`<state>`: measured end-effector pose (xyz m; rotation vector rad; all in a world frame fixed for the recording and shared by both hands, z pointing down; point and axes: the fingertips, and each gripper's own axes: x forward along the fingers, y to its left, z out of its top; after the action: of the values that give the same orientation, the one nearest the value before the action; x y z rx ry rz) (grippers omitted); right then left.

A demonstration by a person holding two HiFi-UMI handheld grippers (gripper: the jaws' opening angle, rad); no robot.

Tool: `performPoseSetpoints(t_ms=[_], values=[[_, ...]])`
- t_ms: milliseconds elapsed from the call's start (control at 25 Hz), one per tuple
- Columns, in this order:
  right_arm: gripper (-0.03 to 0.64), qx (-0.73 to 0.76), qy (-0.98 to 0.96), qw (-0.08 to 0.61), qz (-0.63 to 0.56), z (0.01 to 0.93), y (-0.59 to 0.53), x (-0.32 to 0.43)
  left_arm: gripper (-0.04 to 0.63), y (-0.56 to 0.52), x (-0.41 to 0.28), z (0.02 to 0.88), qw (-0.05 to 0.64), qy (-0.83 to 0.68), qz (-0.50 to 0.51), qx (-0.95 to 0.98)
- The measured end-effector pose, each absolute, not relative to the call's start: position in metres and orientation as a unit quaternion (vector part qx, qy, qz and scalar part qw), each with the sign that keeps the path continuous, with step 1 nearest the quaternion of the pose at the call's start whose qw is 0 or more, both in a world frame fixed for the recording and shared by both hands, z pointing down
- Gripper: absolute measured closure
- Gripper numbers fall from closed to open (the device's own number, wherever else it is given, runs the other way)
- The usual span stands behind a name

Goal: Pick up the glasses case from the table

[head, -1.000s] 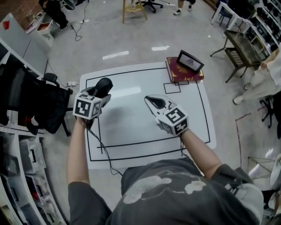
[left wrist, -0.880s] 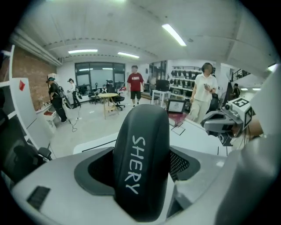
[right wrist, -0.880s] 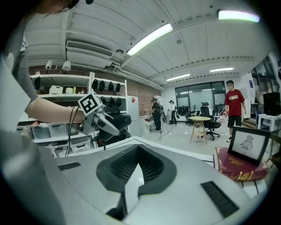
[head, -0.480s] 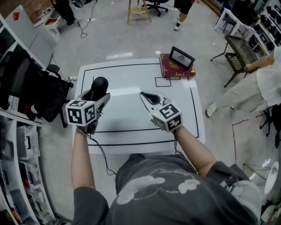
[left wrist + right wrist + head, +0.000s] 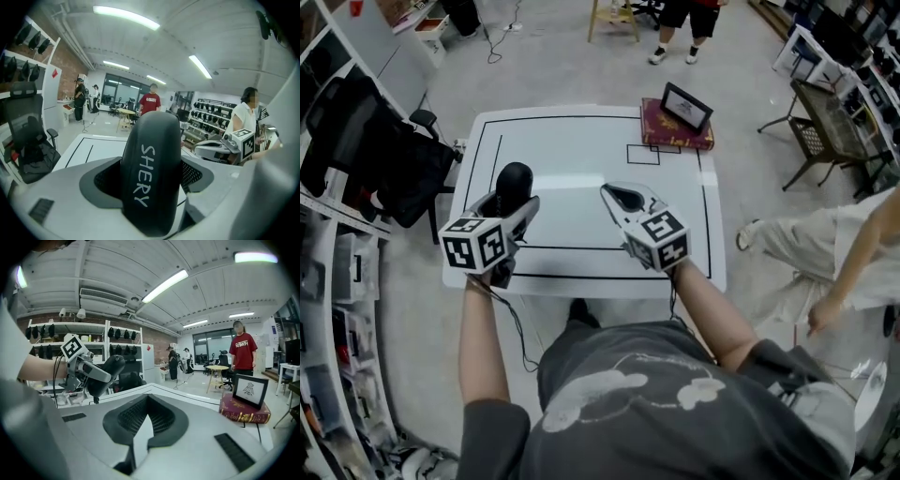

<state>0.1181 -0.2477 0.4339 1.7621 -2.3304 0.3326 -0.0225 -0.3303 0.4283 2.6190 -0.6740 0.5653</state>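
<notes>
- Your left gripper [image 5: 514,202]: the jaws stand wide and clamp the glasses case [image 5: 151,173], one pad pressed on each long side.
- Glasses case: black, rounded and smooth, with the word SHERY printed along it in pale letters. It stands roughly upright in the jaws, and its domed end rises past the jaw tips. The right gripper view shows it lifted clear of the counter [image 5: 572,150], over the counter's near left part.
- Your right gripper [image 5: 624,196]: the jaws are drawn together to a point with nothing between them. It hangs over the middle of the counter, well apart from the case, and points toward the far side.
- Counter: white, with a black rectangle drawn inside its edge.
- Far right corner of the counter: a red book [image 5: 675,137] lies flat, and a small picture frame [image 5: 686,106] leans on top of it.
- Beside the counter on your left: a black office chair [image 5: 384,159] stands on the floor.
</notes>
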Motion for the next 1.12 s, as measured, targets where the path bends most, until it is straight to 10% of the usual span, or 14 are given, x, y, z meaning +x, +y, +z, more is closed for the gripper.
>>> performPoseSetpoints(t_ms=[1120], values=[[0.618, 0.584, -0.798, 0.112, 0.102, 0.435, -0.151, 0.128, 0.244, -0.217, -0.031, 0.430, 0.220, -0.269, 0.151, 0.926]])
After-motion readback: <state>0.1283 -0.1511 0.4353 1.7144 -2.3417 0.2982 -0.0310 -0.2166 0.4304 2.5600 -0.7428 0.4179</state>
